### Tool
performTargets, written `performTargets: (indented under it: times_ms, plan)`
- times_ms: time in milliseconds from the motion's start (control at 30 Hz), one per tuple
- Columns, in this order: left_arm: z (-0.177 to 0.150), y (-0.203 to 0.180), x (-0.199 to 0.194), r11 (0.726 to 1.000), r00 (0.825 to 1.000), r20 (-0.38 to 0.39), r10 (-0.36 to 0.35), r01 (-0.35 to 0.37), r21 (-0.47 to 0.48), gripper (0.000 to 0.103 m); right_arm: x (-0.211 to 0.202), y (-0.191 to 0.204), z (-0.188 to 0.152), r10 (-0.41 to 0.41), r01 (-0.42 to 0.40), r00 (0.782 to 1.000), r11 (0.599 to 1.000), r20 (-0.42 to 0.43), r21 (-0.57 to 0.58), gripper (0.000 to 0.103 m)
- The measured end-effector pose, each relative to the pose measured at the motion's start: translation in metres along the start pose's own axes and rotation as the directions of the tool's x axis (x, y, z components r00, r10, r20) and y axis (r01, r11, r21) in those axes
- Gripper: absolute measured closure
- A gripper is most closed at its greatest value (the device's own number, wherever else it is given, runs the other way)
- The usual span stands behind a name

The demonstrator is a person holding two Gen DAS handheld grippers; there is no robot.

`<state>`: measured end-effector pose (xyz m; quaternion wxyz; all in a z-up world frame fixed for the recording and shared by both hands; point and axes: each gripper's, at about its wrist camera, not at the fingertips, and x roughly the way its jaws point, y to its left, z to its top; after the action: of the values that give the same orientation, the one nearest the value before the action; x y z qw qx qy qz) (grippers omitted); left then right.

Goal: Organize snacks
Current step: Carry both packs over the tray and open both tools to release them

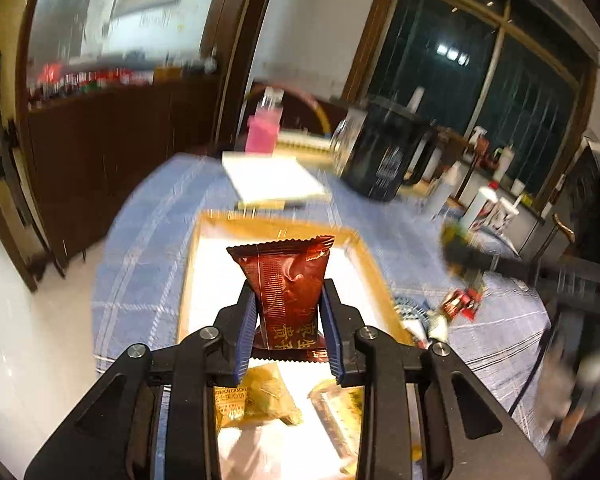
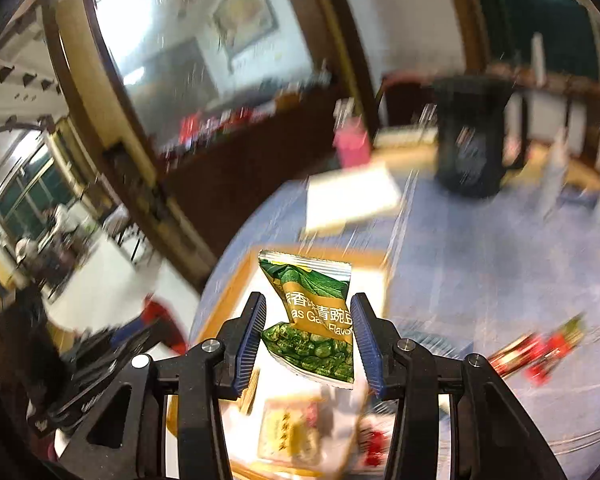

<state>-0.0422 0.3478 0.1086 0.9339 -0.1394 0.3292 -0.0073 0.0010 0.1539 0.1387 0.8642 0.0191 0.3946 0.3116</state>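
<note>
My left gripper (image 1: 287, 312) is shut on a dark red snack packet (image 1: 286, 280) and holds it upright above a white tray with a gold rim (image 1: 370, 268). Yellow cracker packets (image 1: 256, 400) lie in the tray below. My right gripper (image 2: 309, 336) is shut on a green pea snack packet (image 2: 314, 320), held above the same tray's gold rim (image 2: 228, 292); a pale packet (image 2: 290, 428) lies under it. Red packets (image 2: 540, 354) lie loose on the blue tablecloth (image 2: 480, 280) at the right. The right arm with its packet shows blurred in the left wrist view (image 1: 472, 256).
A black jug (image 1: 384, 152), a pink box (image 1: 264, 132) and a white flat box (image 1: 272, 180) stand at the table's far side. Bottles (image 1: 480, 204) stand at the far right. A dark wood cabinet (image 1: 112, 152) stands beyond the table's left edge.
</note>
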Motion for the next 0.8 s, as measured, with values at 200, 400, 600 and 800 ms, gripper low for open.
performTargets:
  times_ms: [200, 400, 600, 800]
  plan:
    - [-0.013, 0.018, 0.05, 0.998, 0.991, -0.133, -0.007, -0.002, -0.064, 0.075, 0.095, 0.01, -0.037, -0.001, 0.006, 0.987, 1.0, -0.163, 0.031, 0.058]
    - [-0.02, 0.031, 0.047, 0.99, 0.992, -0.128, -0.022, 0.004, -0.14, 0.065, 0.121, 0.004, -0.048, -0.007, 0.021, 0.978, 0.998, -0.209, 0.067, 0.052]
    - [-0.023, 0.031, 0.018, 0.988, 0.997, -0.081, -0.006, -0.007, -0.156, 0.06, 0.09, -0.009, -0.039, 0.03, -0.016, 0.988, 0.995, -0.154, 0.095, 0.051]
    - [-0.05, 0.0, -0.045, 0.981, 0.996, 0.02, -0.083, 0.085, -0.177, 0.046, 0.012, -0.069, -0.041, -0.02, 0.024, 0.999, 0.99, -0.035, 0.141, 0.045]
